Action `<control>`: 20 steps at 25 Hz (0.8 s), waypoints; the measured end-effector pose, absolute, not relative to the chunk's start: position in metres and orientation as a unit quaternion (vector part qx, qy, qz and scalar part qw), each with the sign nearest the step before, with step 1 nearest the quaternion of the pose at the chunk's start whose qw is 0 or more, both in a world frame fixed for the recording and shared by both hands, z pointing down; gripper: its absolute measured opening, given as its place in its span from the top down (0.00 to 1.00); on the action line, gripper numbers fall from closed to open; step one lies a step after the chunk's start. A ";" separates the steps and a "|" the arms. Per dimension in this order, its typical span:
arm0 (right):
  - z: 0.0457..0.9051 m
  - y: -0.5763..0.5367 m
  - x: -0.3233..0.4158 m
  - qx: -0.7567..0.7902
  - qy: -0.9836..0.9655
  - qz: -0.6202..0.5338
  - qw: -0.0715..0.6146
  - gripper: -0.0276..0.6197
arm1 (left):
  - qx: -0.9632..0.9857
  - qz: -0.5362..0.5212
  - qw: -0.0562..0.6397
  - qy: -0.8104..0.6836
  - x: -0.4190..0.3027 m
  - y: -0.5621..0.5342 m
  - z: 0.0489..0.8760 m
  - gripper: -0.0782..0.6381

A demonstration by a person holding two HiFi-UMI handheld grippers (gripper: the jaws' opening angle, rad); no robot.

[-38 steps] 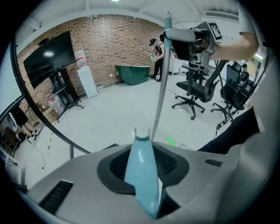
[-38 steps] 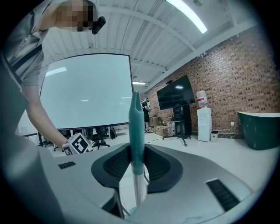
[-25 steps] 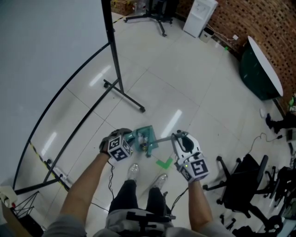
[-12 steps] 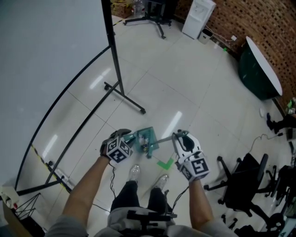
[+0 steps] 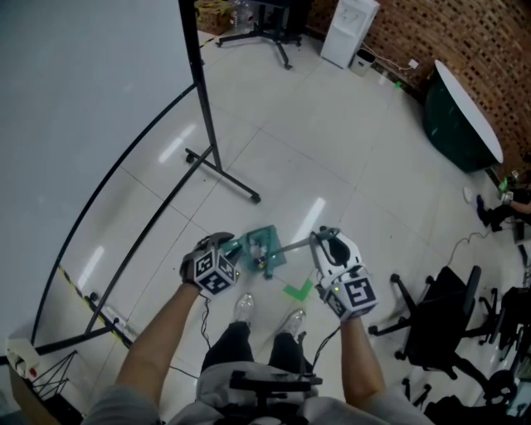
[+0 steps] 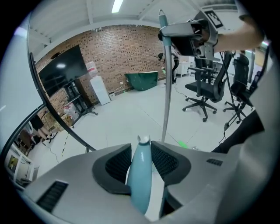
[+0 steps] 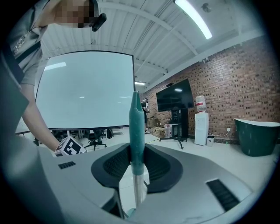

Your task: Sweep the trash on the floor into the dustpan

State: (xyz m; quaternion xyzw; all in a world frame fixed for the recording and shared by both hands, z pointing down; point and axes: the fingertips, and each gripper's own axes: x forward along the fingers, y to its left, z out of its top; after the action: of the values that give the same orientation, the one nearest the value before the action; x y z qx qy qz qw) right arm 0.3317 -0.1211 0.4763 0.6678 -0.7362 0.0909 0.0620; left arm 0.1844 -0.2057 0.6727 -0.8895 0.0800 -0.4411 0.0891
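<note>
In the head view a teal dustpan (image 5: 264, 246) stands on the floor in front of the person's feet, with a few small bits in it. My left gripper (image 5: 231, 249) is shut on the dustpan's pale teal handle (image 6: 141, 175), which stands up between its pads. My right gripper (image 5: 322, 241) is shut on the teal grip (image 7: 136, 127) of the broom. The broom's metal pole (image 5: 294, 245) slants down to the pan. In the left gripper view the pole (image 6: 165, 96) rises to the right gripper (image 6: 192, 33). The broom's head is hard to make out.
A green tape mark (image 5: 294, 292) lies on the tiles beside the shoes (image 5: 241, 307). A black screen stand (image 5: 224, 170) reaches out at the left. Office chairs (image 5: 440, 324) stand at the right, with a green tub (image 5: 460, 116) and a white water dispenser (image 5: 348, 25) further off.
</note>
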 end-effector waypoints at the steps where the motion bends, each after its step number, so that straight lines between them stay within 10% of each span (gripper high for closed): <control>1: 0.476 -0.120 0.332 0.669 -0.735 0.092 0.062 0.81 | -0.889 -0.442 0.090 0.079 0.185 -0.206 0.673 0.69; 20: 0.471 -0.112 0.334 0.680 -0.726 0.084 0.059 0.81 | -0.887 -0.448 0.087 0.076 0.189 -0.207 0.674 0.70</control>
State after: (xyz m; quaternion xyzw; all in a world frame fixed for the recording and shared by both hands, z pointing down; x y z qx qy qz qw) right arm 0.3341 -0.1121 0.4715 0.6795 -0.7264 0.0843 0.0595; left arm 0.1889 -0.2074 0.6744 -0.8867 0.0758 -0.4478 0.0872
